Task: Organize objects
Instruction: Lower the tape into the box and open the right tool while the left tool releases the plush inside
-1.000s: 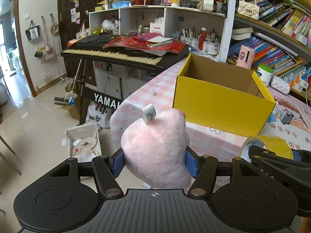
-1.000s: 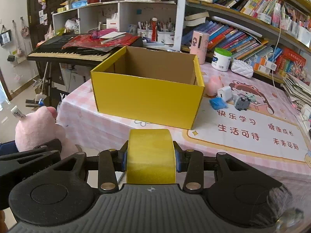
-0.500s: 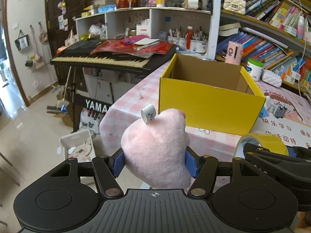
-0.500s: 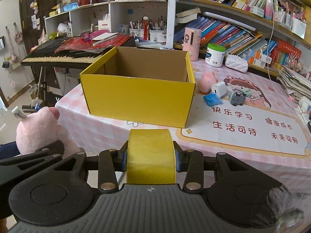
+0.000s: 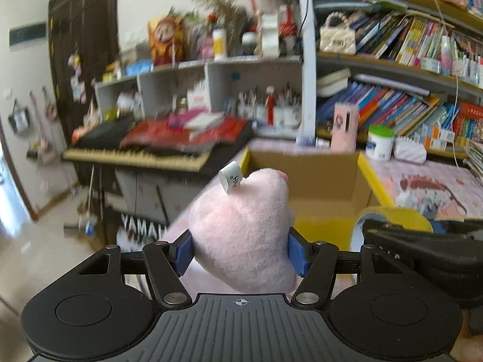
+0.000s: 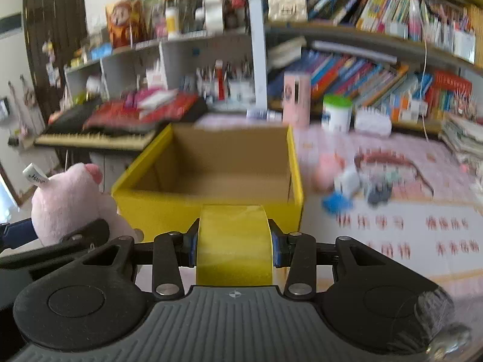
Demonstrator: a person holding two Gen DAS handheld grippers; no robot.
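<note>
Left gripper (image 5: pixel 240 249) clamps fluffy pink plush (image 5: pixel 241 229) — white tag.

A pink plush toy (image 5: pixel 244 229) with a white tag is held at 9 o'clock of a yellow tape roll (image 6: pixel 235 244). An open yellow box (image 6: pixel 211 175), brown inside, is seen upright at 12 o'clock.

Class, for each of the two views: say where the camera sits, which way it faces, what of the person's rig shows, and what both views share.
Left wrist: sits on the left gripper, facing the yellow box past the clamped pink plush toy; the right gripper's body shows at right.
Right wrist: sits on the right gripper, facing into the box over the clamped yellow tape roll; the left gripper shows at left.
Shared: box, plush, tape, bookshelf.
</note>
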